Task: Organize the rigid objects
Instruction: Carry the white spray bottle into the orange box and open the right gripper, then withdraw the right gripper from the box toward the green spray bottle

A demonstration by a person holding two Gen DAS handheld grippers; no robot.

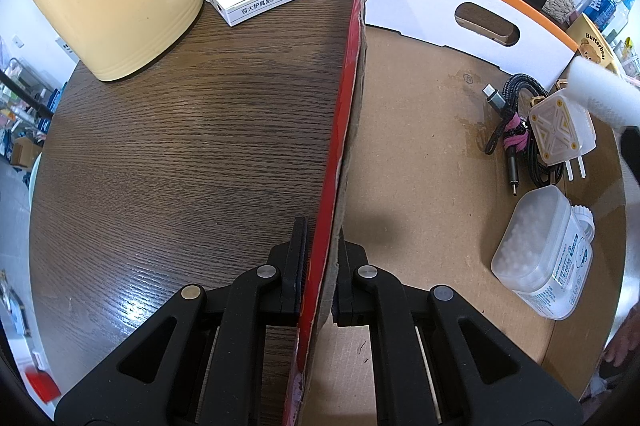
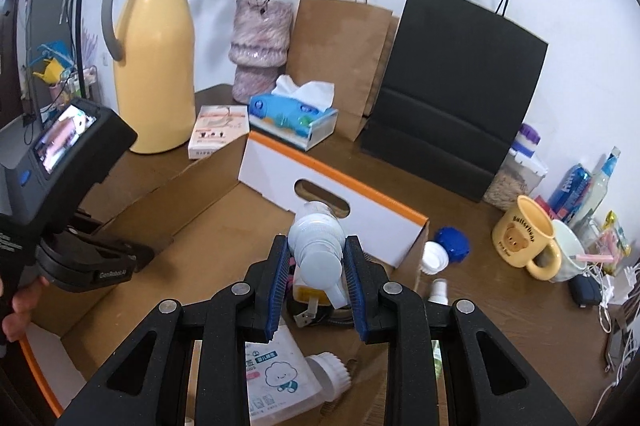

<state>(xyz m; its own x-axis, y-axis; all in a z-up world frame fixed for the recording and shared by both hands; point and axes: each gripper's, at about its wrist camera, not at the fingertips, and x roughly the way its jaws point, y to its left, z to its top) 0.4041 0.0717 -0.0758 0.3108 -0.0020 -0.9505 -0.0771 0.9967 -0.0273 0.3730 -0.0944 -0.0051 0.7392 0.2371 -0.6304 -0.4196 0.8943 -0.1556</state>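
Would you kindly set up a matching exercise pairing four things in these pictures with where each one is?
Things:
1. pale spray bottle
2. cardboard box wall
3. yellow bear mug
4. white charger plug

Places:
A. on the table outside the box, right of it
B. clamped in the left gripper
C. lying on the box floor beside a bundled cable
D. held between the pads of the right gripper

Pairs: 1-D, 2-B, 3-A, 4-C
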